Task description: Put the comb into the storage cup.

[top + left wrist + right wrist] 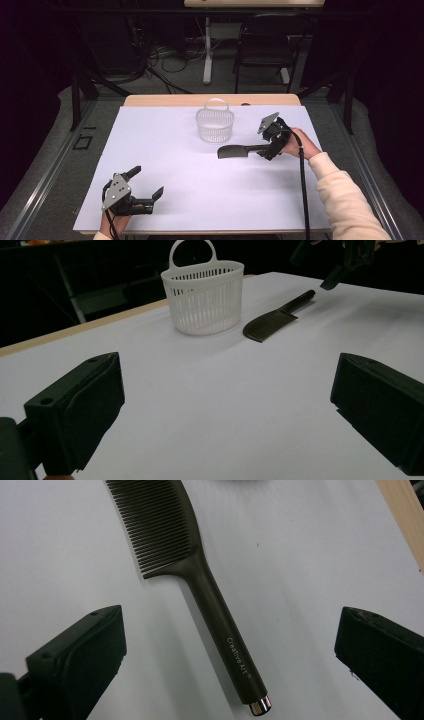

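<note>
The dark brown plastic handled comb (200, 580) lies flat on the white table sheet (165, 165), just beside the white slotted plastic basket (215, 125), its handle between the spread, untouching jaws of the right gripper (267, 150); the left gripper (147, 182) is likewise spread, holding nothing.

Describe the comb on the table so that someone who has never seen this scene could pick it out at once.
On the white table, look right of centre, just in front of the white slatted basket. There the comb lies flat, its handle pointing toward the right gripper, whose open jaws stand on either side of the handle. It is the only dark, flat thing there: fine teeth, a long handle with a shiny metal cap.
</note>
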Available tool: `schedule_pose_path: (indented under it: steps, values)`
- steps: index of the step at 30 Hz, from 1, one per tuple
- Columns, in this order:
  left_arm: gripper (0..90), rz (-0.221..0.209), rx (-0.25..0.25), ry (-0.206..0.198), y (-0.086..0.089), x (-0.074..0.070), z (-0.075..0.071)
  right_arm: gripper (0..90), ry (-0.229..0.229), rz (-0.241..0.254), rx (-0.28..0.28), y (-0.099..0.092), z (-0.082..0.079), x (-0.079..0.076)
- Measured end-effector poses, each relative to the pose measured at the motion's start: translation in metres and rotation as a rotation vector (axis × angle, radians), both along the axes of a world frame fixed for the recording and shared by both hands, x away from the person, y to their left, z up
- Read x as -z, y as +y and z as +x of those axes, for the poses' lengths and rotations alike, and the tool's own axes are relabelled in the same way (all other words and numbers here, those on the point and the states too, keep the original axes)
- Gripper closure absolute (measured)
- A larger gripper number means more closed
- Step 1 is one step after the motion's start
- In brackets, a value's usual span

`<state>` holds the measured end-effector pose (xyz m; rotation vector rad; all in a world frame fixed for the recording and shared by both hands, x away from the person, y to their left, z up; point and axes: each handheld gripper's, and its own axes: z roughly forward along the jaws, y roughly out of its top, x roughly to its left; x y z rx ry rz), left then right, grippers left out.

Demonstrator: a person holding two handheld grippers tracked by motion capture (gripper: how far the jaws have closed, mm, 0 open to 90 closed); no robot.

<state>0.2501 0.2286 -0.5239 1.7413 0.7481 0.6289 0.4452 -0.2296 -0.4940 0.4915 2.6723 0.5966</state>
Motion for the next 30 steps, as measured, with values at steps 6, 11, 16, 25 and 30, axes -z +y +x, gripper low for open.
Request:
schedule_pose_path:
  steps: [6, 11, 16, 25, 30]
  values:
    - [0.8, -0.002, 0.0, 0.0, 0.0, 0.0, 0.0, 0.1, 0.02, -0.011, -0.021, 0.008, 0.004, 0.002]
    - [0.9, -0.006, 0.0, 0.001, 0.001, 0.0, 0.0, 0.1, 0.029, -0.034, -0.034, 0.016, 0.008, 0.003]
    - [0.9, -0.014, 0.0, 0.004, 0.001, 0.0, 0.0, 0.1, 0.034, -0.031, -0.059, 0.021, 0.012, 0.004]
    - [0.8, -0.012, 0.001, 0.004, 0.001, 0.0, 0.0, 0.0, 0.059, -0.071, -0.079, 0.029, 0.015, 0.01]
    - [0.9, -0.011, -0.001, 0.004, 0.001, 0.0, 0.0, 0.1, 0.048, -0.082, -0.094, 0.032, 0.017, 0.013]
